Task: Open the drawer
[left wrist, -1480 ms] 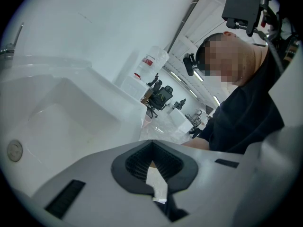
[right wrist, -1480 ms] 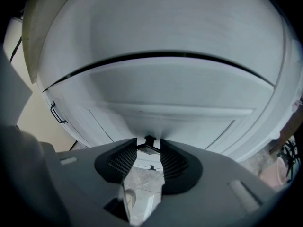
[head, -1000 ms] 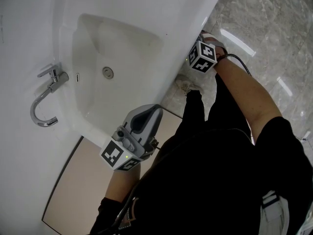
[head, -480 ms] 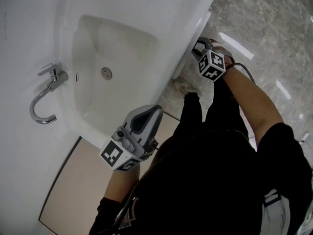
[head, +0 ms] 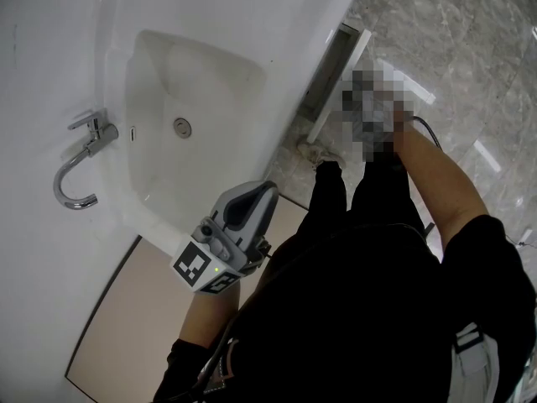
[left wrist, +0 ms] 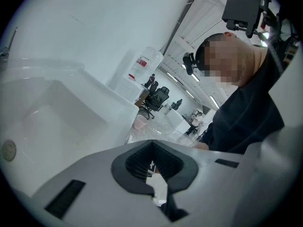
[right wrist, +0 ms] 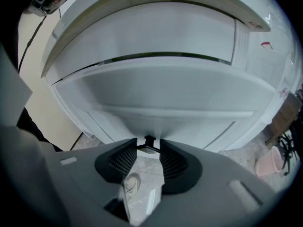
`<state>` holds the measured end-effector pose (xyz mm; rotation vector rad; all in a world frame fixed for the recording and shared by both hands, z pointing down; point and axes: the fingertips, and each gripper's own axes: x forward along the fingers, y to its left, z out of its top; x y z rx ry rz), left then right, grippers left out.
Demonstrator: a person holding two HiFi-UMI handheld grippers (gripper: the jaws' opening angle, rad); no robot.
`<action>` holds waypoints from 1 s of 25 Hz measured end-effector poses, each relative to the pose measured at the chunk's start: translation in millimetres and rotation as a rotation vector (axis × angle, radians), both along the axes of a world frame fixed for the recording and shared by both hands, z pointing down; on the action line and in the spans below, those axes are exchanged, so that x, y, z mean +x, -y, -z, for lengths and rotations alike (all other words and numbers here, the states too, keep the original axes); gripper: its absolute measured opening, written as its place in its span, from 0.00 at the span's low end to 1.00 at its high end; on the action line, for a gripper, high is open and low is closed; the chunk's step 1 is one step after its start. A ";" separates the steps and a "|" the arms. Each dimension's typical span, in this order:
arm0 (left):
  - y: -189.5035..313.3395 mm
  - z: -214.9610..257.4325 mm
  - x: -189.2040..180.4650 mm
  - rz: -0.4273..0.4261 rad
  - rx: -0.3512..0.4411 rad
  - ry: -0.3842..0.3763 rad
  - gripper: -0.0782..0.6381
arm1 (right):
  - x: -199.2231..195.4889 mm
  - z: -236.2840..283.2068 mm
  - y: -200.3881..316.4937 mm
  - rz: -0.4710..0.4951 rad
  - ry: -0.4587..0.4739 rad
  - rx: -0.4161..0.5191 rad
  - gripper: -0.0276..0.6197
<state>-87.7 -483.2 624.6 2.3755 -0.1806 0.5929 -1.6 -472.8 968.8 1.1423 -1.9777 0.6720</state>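
The white drawer [head: 323, 120] under the basin counter stands pulled out, with a dark gap between its front and the counter edge. In the right gripper view the drawer front [right wrist: 161, 93] fills the frame, and my right gripper [right wrist: 148, 143] is shut on its lower lip. In the head view a mosaic patch covers that gripper; only the forearm behind it shows. My left gripper [head: 262, 190] hangs at the counter's near edge by the sink, its jaws together with nothing in them; its tips [left wrist: 151, 144] point over the basin.
A white sink basin [head: 185, 99] with a chrome tap [head: 80, 162] is set in the counter. Grey marble floor [head: 470, 40] lies to the right, a beige panel [head: 143, 309] below left. The person's dark-clothed body and a shoe [head: 315, 149] stand close to the cabinet.
My right gripper has moved to the right, away from the counter, and the drawer has slid out with it; its dark gap now shows. The left gripper has stayed put.
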 end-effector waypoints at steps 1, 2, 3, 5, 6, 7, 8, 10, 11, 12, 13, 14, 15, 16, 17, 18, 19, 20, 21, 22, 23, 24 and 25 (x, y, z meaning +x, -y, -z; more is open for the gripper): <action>-1.5 0.3 -0.4 -0.004 -0.001 0.001 0.10 | 1.3 -0.1 -3.4 -0.002 0.000 -0.002 0.27; -2.2 0.9 0.0 -0.005 -0.001 0.001 0.10 | 2.5 -0.2 -6.4 -0.004 -0.001 -0.004 0.27; -2.0 2.4 2.3 -0.001 -0.001 -0.003 0.10 | 3.5 -0.2 -9.2 -0.005 -0.001 -0.005 0.27; -1.5 6.4 9.2 0.009 -0.007 -0.015 0.10 | 5.6 -0.2 -14.6 -0.004 -0.002 -0.006 0.27; -2.3 6.8 10.1 0.007 -0.005 -0.013 0.10 | 6.8 -0.1 -17.5 -0.003 -0.004 -0.006 0.27; -3.5 5.7 8.7 -0.001 0.001 -0.005 0.10 | 7.9 -0.1 -20.4 -0.002 -0.005 -0.007 0.27; -4.4 4.8 7.6 -0.008 0.009 0.001 0.10 | 8.9 -0.1 -23.2 -0.001 -0.006 -0.009 0.27; -5.0 5.1 8.7 -0.016 0.017 0.004 0.10 | 10.7 -0.4 -28.9 -0.001 -0.006 -0.013 0.27; -5.5 5.5 10.0 -0.019 0.020 0.004 0.10 | 11.8 -0.4 -31.9 -0.001 -0.006 -0.015 0.27; -5.9 5.9 11.4 -0.021 0.022 0.004 0.10 | 12.9 -0.4 -35.0 -0.001 -0.006 -0.017 0.27; -6.1 6.3 13.0 -0.022 0.023 0.005 0.10 | 13.9 -0.4 -38.2 0.000 -0.006 -0.019 0.27; -6.3 6.6 14.4 -0.023 0.025 0.005 0.10 | 15.0 -0.4 -41.2 0.000 -0.006 -0.020 0.27; -6.5 6.9 15.6 -0.024 0.027 0.005 0.10 | 16.0 -0.4 -44.1 -0.001 -0.006 -0.021 0.27; -6.9 7.2 16.8 -0.024 0.030 0.005 0.10 | 17.1 -0.5 -46.8 -0.002 -0.005 -0.022 0.27; -7.6 7.6 18.1 -0.026 0.033 0.005 0.10 | 18.1 -0.5 -49.3 -0.003 -0.005 -0.022 0.27; -8.6 8.0 19.2 -0.027 0.034 0.005 0.10 | 19.1 -0.5 -51.5 -0.004 -0.005 -0.022 0.27; -9.7 8.2 19.9 -0.030 0.035 0.005 0.10 | 19.7 -0.5 -53.5 -0.003 -0.006 -0.022 0.27; -10.8 8.3 20.3 -0.032 0.035 0.006 0.10 | 20.2 -0.4 -55.2 -0.003 -0.007 -0.022 0.27; -11.8 8.3 20.5 -0.034 0.035 0.007 0.10 | 20.6 -0.2 -56.7 -0.002 -0.008 -0.022 0.27; -12.8 8.2 20.7 -0.036 0.034 0.007 0.10 | 20.8 -0.1 -58.1 -0.002 -0.009 -0.022 0.27; -14.0 8.1 21.2 -0.037 0.034 0.008 0.10 | 21.1 0.0 -59.7 -0.003 -0.009 -0.022 0.27; -15.4 8.0 21.9 -0.038 0.034 0.008 0.10 | 21.5 0.0 -61.4 -0.003 -0.009 -0.022 0.27; -16.7 8.0 22.9 -0.039 0.033 0.007 0.10 | 22.0 0.0 -63.0 -0.004 -0.009 -0.021 0.27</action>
